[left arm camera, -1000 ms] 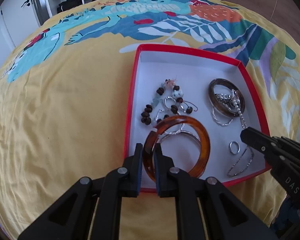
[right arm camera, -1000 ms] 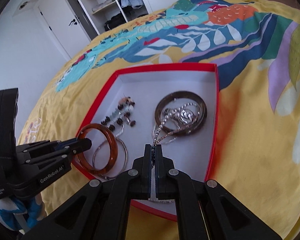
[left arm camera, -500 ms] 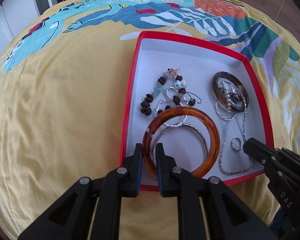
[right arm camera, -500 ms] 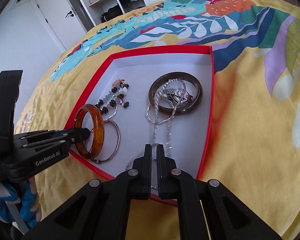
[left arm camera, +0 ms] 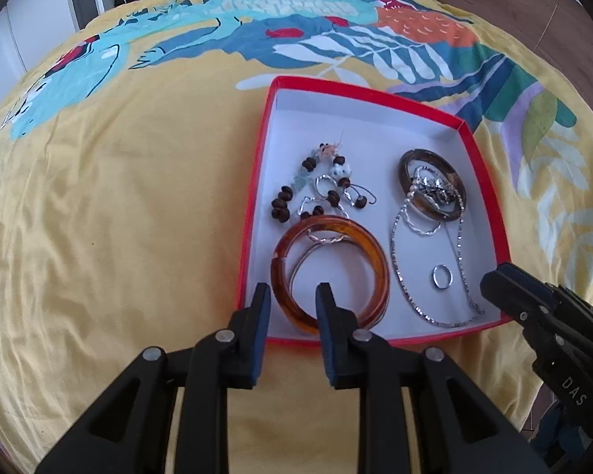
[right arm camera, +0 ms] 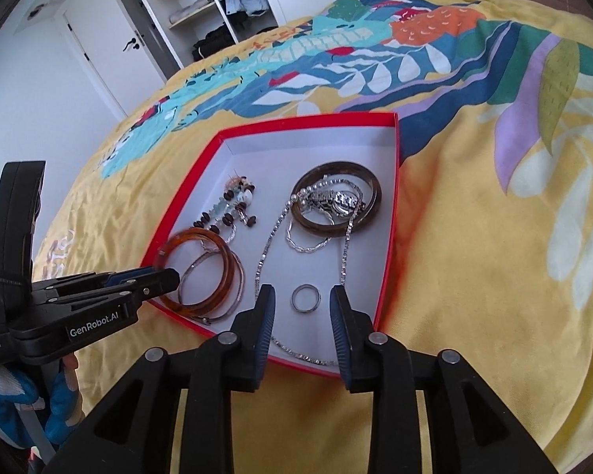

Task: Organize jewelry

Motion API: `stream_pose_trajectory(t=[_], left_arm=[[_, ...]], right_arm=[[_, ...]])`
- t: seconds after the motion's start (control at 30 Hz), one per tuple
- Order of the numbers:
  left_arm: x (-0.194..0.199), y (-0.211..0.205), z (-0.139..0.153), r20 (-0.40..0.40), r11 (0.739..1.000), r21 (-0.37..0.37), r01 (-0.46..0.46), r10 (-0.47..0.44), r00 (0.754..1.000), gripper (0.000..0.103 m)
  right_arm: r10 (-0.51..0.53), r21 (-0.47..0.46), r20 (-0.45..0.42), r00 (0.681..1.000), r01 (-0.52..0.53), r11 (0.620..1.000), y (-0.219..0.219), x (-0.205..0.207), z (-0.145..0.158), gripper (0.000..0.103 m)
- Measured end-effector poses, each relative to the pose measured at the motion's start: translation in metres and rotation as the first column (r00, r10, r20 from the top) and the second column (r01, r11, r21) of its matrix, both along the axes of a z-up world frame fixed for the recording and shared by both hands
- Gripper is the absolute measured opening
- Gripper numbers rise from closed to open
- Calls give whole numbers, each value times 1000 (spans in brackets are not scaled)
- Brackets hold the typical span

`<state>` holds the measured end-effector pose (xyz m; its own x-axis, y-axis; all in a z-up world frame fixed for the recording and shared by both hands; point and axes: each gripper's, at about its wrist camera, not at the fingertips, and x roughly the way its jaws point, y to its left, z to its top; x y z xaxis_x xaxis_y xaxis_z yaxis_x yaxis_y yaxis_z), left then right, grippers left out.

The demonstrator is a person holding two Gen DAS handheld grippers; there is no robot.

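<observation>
A red box (left arm camera: 253, 201) (right arm camera: 391, 237) with a white inside lies on the bedspread. In it lie an amber bangle (left arm camera: 375, 252) (right arm camera: 225, 272), a thin silver bangle (right arm camera: 239, 288), a beaded bracelet (left arm camera: 284, 205) (right arm camera: 225, 209), a dark bangle (left arm camera: 409, 160) (right arm camera: 371, 185), a silver chain (left arm camera: 395, 264) (right arm camera: 267, 245) and a small silver ring (left arm camera: 442, 276) (right arm camera: 305, 297). My left gripper (left arm camera: 292, 296) is open at the box's near edge, its fingers astride the amber bangle's rim. My right gripper (right arm camera: 302, 300) is open over the ring and chain.
The box rests on a yellow bedspread (left arm camera: 118, 217) with a blue and teal leaf print. White wardrobe shelves (right arm camera: 201, 4) and a door (right arm camera: 110, 47) stand beyond the bed. The right gripper (left arm camera: 533, 308) shows at the box's right corner in the left wrist view.
Both grippers have opened. The left let go of the amber bangle, which now lies flat in the box. The right let go of the silver chain, which lies in the box.
</observation>
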<state>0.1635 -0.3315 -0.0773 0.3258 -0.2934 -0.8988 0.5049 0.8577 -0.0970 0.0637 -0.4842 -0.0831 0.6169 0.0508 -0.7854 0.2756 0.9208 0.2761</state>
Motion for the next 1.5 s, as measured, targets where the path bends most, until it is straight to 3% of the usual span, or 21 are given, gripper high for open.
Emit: stream_pose_trajectory(t=[0.3, 0.43, 0.53, 0.73, 1.0, 1.5], left_arm=[[-19, 27, 39, 51, 999, -33, -30, 32, 998, 23], [-32, 48, 61, 88, 997, -51, -60, 64, 994, 33], [-45, 68, 80, 129, 995, -57, -83, 89, 988, 35], [-72, 110, 113, 211, 989, -63, -135, 146, 967, 37], [-112, 166, 151, 308, 970, -78, -229, 242, 920, 44], [-170, 235, 180, 394, 951, -84, -298, 307, 867, 46]], right_arm=[[-10, -17, 55, 998, 11, 1000, 13, -16, 36, 41], [-13, -33, 90, 996, 16, 999, 27, -26, 60, 49], [-8, -40, 117, 993, 12, 999, 41, -34, 77, 54], [12, -54, 154, 988, -4, 999, 77, -49, 101, 63], [78, -101, 198, 977, -59, 993, 128, -69, 128, 73], [160, -175, 218, 963, -122, 977, 192, -101, 149, 85]])
